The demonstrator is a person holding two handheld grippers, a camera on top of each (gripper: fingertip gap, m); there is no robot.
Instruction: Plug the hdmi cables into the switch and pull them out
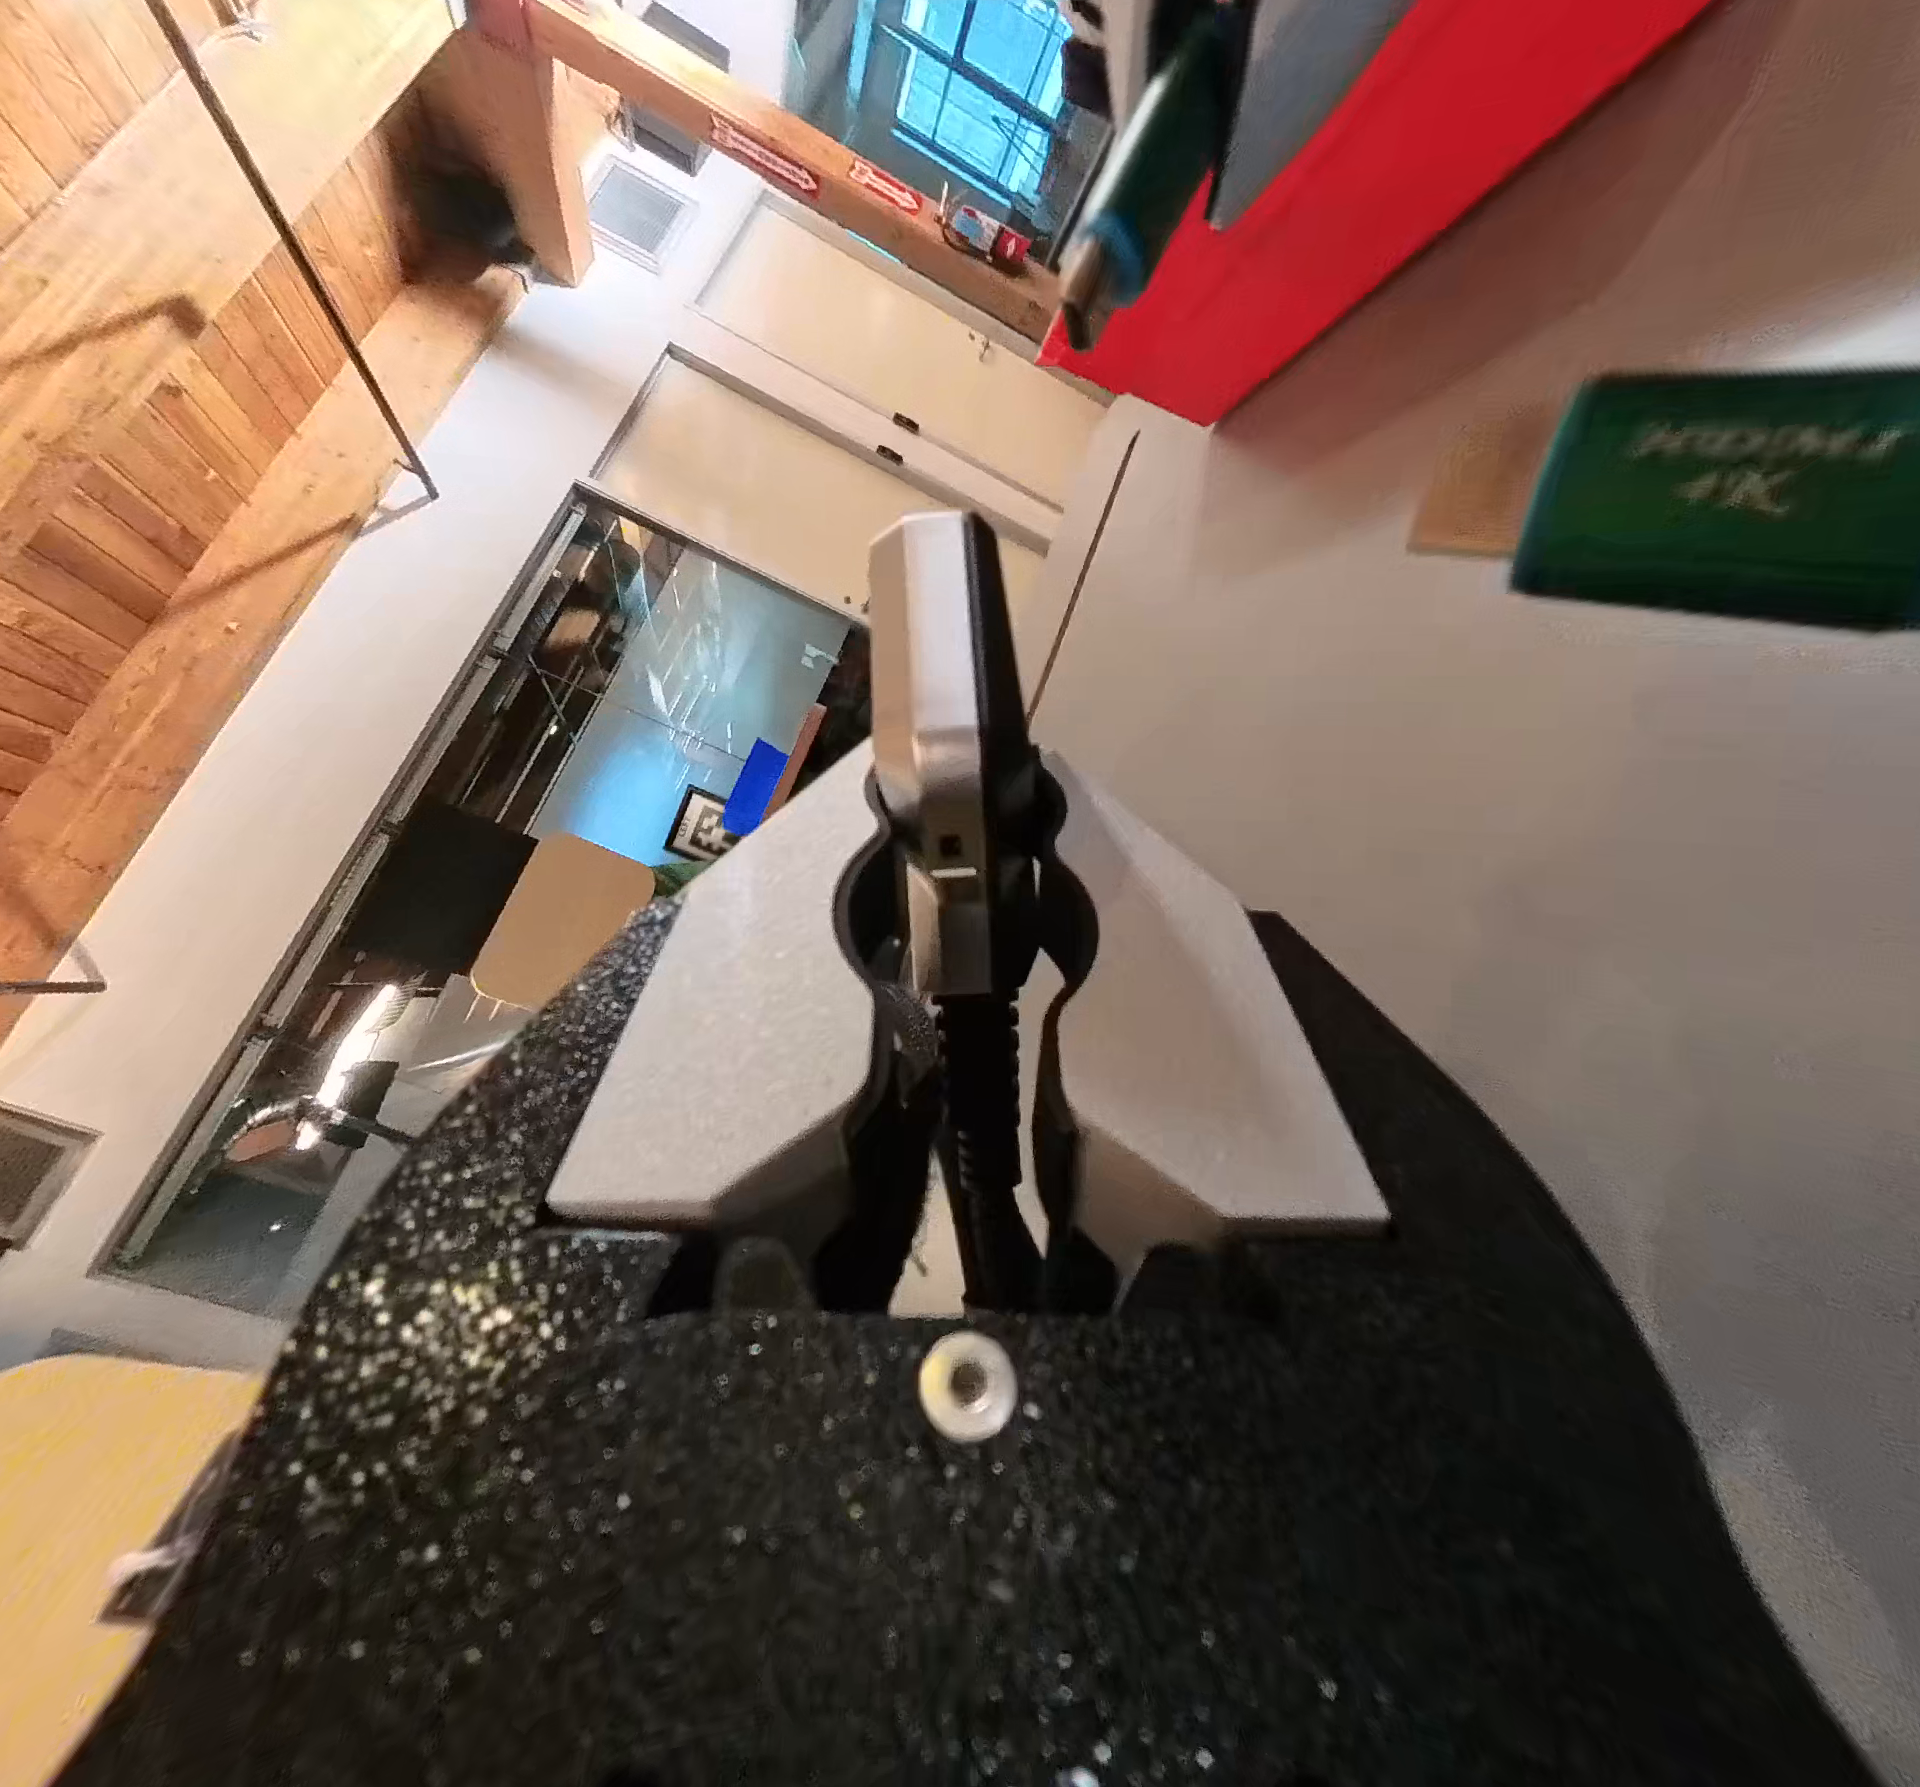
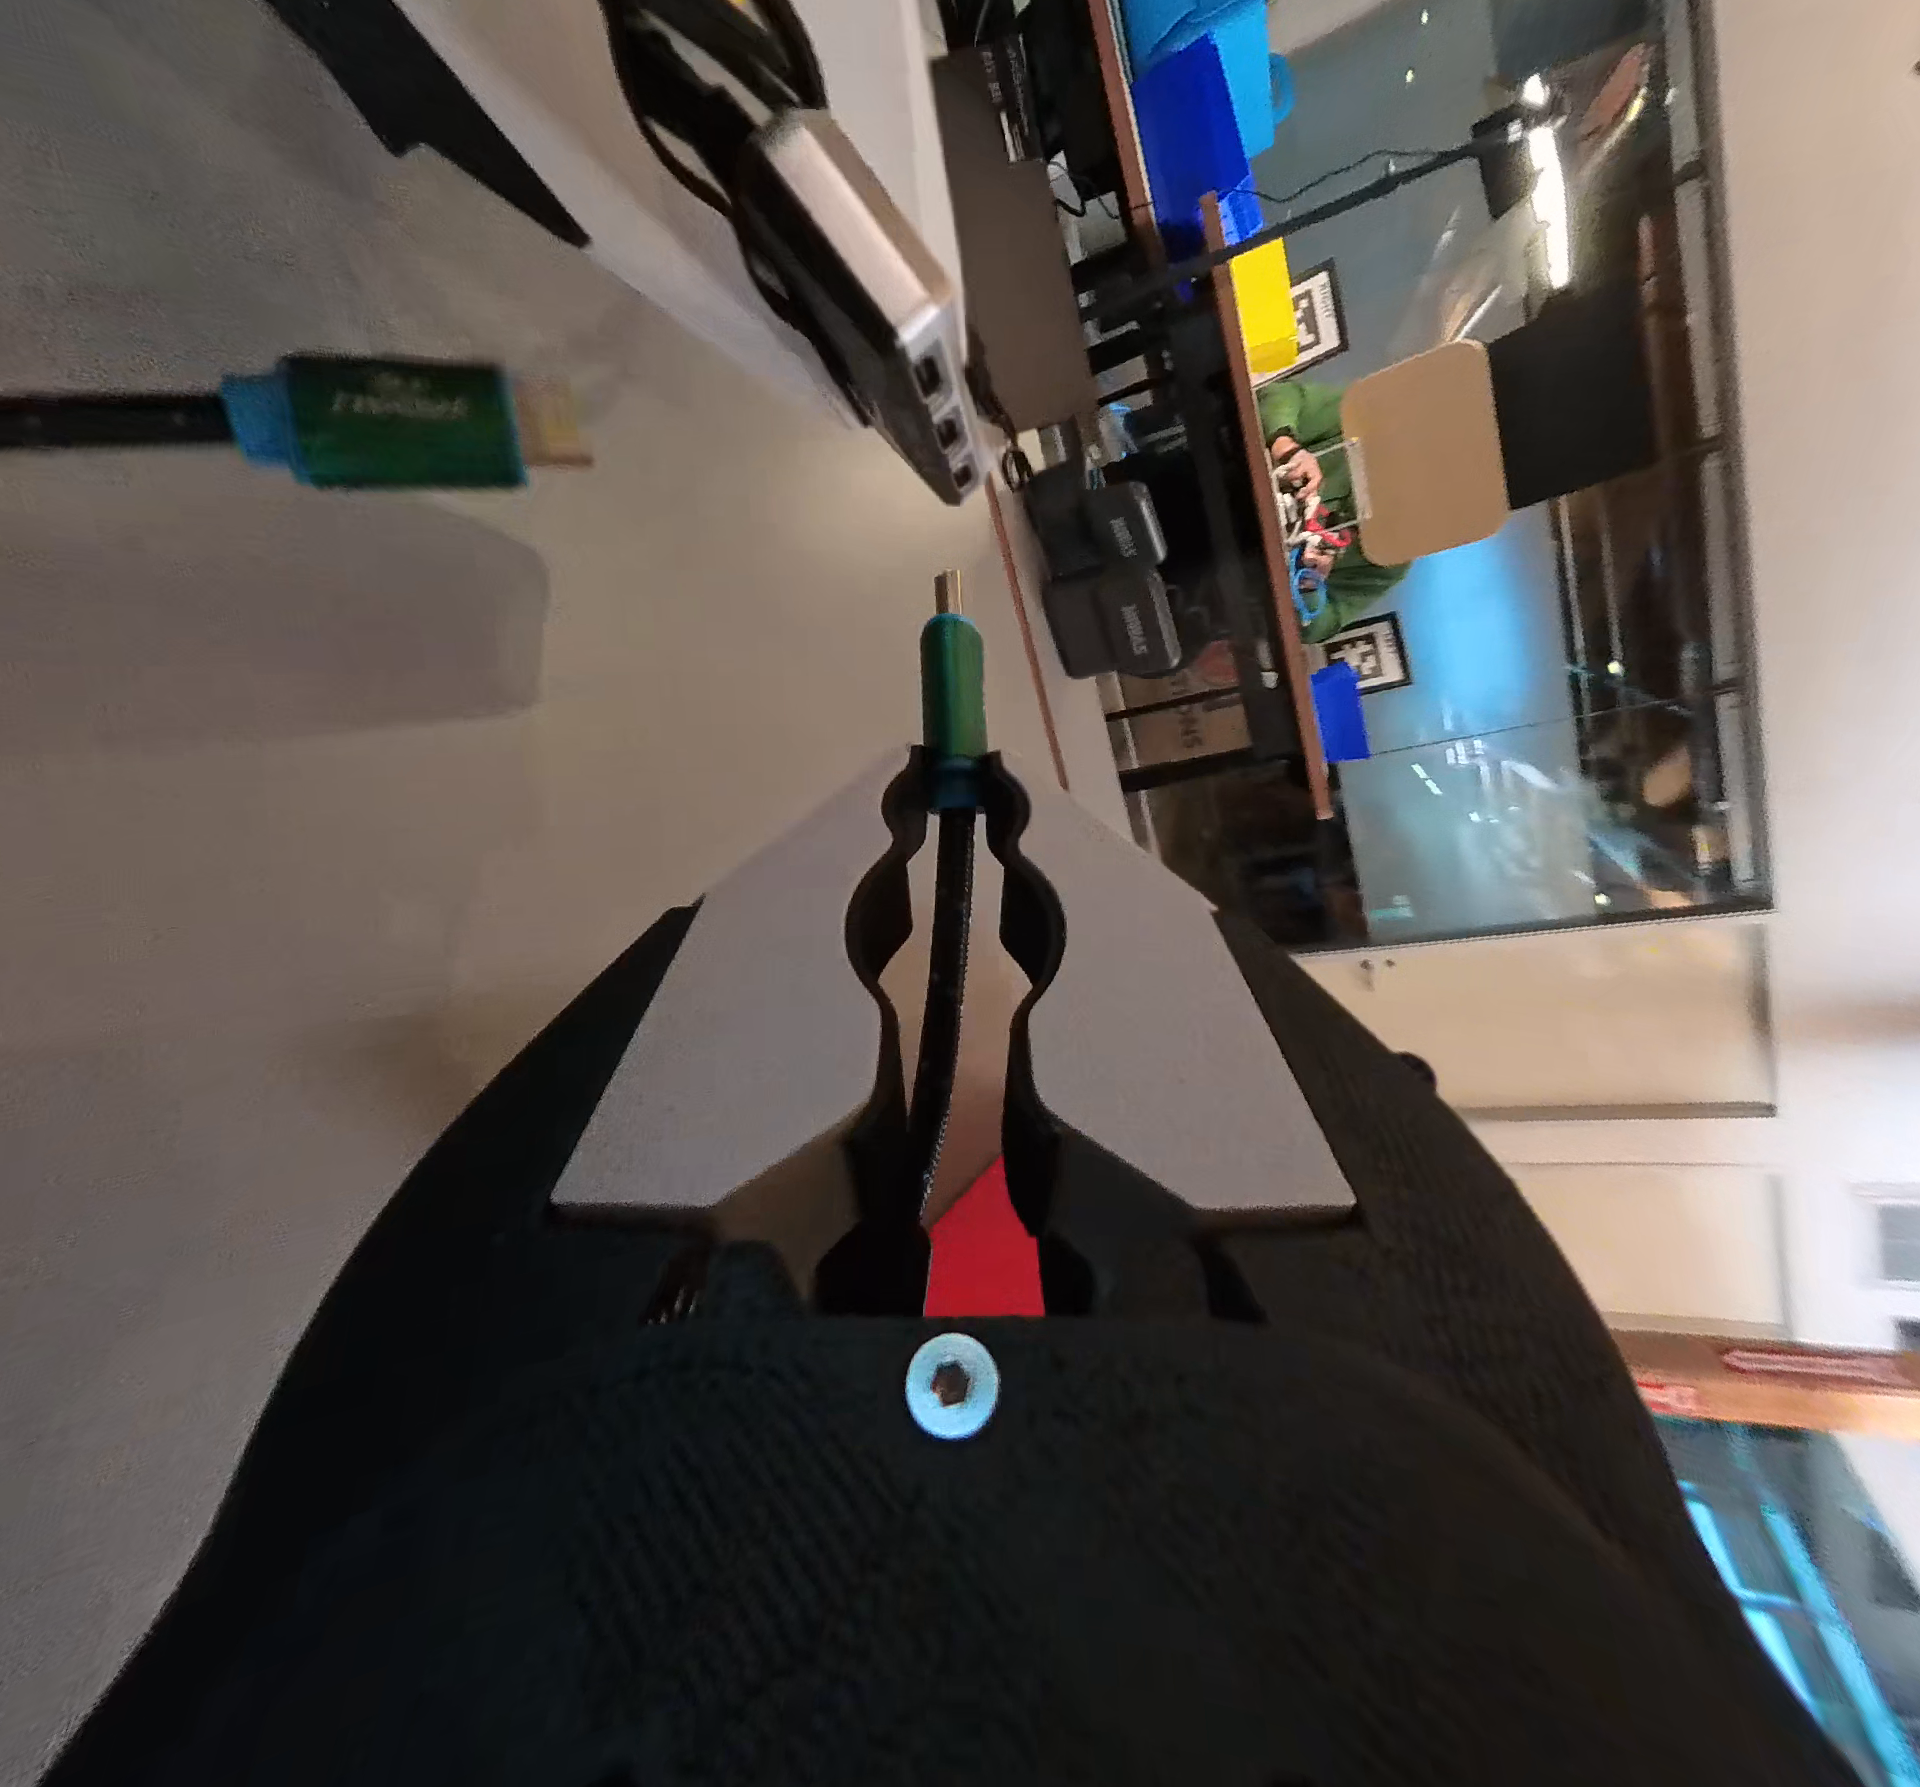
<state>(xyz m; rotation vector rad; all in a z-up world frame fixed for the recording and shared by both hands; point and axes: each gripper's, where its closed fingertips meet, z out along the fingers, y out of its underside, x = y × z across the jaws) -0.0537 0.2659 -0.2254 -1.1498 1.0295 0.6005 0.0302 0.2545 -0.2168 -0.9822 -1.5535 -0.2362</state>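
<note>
My left gripper (image 1: 961, 802) is shut on the silver and black HDMI switch (image 1: 925, 657) and holds it on edge in the air. In the right wrist view the switch (image 2: 852, 251) shows at the upper left with its row of ports (image 2: 940, 412) facing out. My right gripper (image 2: 954, 771) is shut on a green HDMI plug (image 2: 952, 677) with a blue collar; its metal tip points forward, a short way from the ports. That plug also shows in the left wrist view (image 1: 1138, 168). A second green HDMI plug (image 2: 384, 418) lies loose on the white table (image 2: 312, 802); it also shows in the left wrist view (image 1: 1714, 490).
A red cloth (image 1: 1351, 210) lies on the table behind the right gripper. Beyond the table's far edge stand black boxes (image 2: 1112, 584), a desk with blue and yellow bins (image 2: 1205, 96) and a seated person in green (image 2: 1320, 490). Glass partitions and wooden beams fill the background.
</note>
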